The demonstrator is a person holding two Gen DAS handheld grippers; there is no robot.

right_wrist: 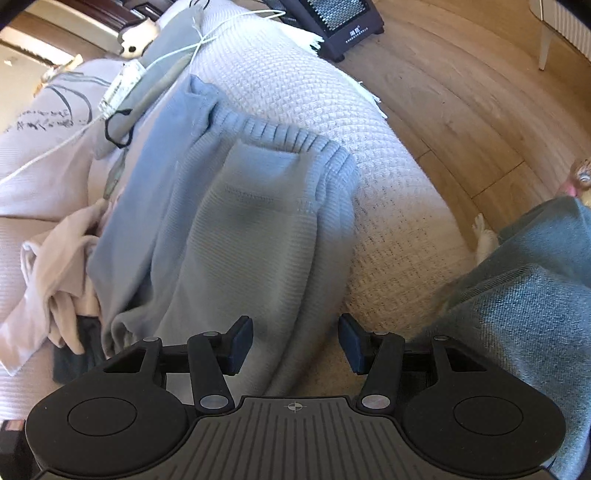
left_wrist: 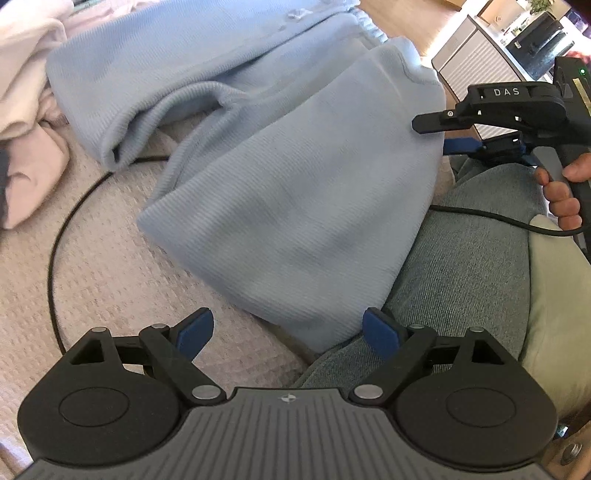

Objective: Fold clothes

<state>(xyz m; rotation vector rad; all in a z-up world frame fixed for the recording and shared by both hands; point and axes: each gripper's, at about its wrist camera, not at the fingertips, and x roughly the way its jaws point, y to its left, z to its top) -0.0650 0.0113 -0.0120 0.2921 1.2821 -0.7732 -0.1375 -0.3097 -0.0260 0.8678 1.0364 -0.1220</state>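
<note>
A light blue knit garment (left_wrist: 288,206) lies partly folded on a cream textured blanket (left_wrist: 110,266); its ribbed hem (right_wrist: 280,136) shows in the right wrist view. My left gripper (left_wrist: 288,334) is open just short of the garment's near corner, nothing between its blue pads. My right gripper (right_wrist: 295,343) is open too, hovering over the garment's near edge (right_wrist: 288,350). In the left wrist view the right gripper (left_wrist: 436,134), held by a hand (left_wrist: 561,199), sits at the garment's right edge, its jaws apart.
Pale pink clothes (left_wrist: 26,122) are heaped at the left. A black cable (left_wrist: 55,236) curves over the blanket. A person's grey-green trouser leg (left_wrist: 461,266) lies to the right. A dark heater (right_wrist: 340,26) stands on the wooden floor (right_wrist: 461,103) beyond the blanket. White cord (right_wrist: 155,62) crosses a grey cushion.
</note>
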